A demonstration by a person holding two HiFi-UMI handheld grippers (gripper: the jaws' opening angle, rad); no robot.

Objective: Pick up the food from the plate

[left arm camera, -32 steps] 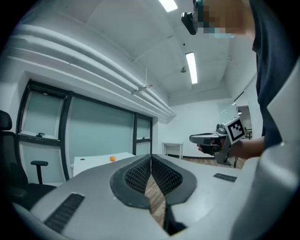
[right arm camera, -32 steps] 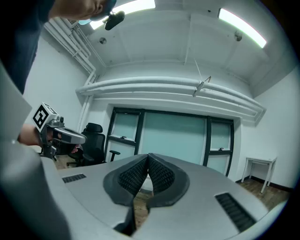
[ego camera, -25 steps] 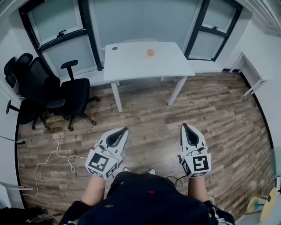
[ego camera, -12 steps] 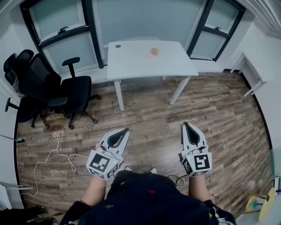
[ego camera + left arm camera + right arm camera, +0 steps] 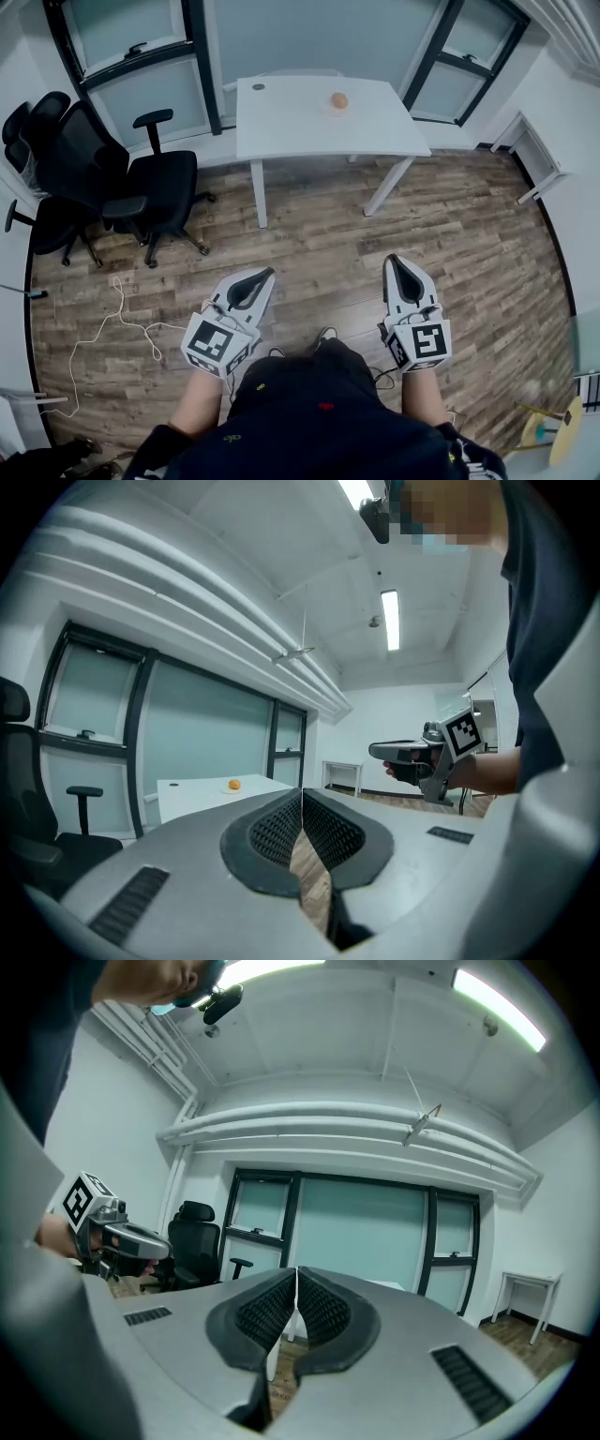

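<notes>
An orange round piece of food [image 5: 338, 100] lies on a pale plate, hard to make out, on the white table [image 5: 291, 122] far ahead of me. It shows small in the left gripper view as the food [image 5: 233, 785] on the table [image 5: 192, 794]. My left gripper [image 5: 267, 274] and right gripper [image 5: 391, 260] are held low over the wooden floor, well short of the table. Both are shut with nothing between the jaws. The left gripper [image 5: 302, 799] points toward the table. The right gripper [image 5: 296, 1283] points toward the windows.
Black office chairs [image 5: 89, 178] stand left of the table. A small dark disc [image 5: 258, 87] lies at the table's far left. A white cable [image 5: 103, 323] trails on the floor at my left. A white side table [image 5: 534, 155] stands at the right wall.
The table and food have slid right and slightly down in the head view as I step forward. Both grippers stay shut and keep their places in front of me.
</notes>
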